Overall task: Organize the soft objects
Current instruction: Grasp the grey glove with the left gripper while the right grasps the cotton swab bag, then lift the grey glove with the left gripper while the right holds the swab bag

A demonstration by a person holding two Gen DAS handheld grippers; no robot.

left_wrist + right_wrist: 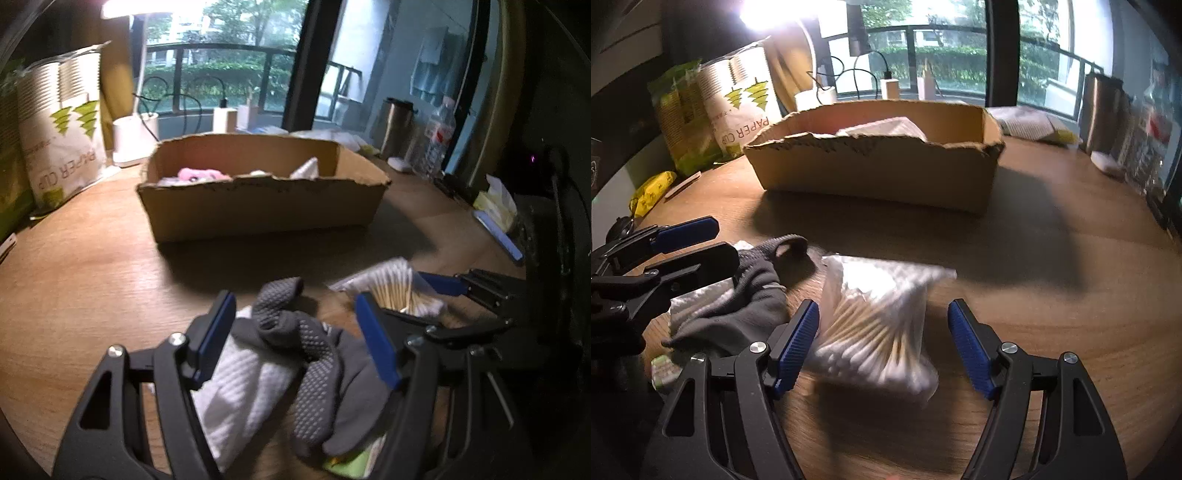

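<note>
A grey dotted glove (314, 347) lies on a white cloth (236, 387) on the wooden table. My left gripper (295, 332) is open, its blue pads on either side of the glove. A clear bag of cotton swabs (879, 325) lies between the open fingers of my right gripper (882, 339). The bag also shows in the left wrist view (395, 288), and the glove in the right wrist view (750, 295). A cardboard box (258, 206) stands behind, holding a pink soft item (199, 174) and white items (886, 127).
A paper cup pack (62, 129) and green bags (679, 122) stand at the left. A steel flask (397, 127), water bottle (437, 136) and tissue pack (496, 206) stand at the right. A green-white packet (351, 461) lies under the glove.
</note>
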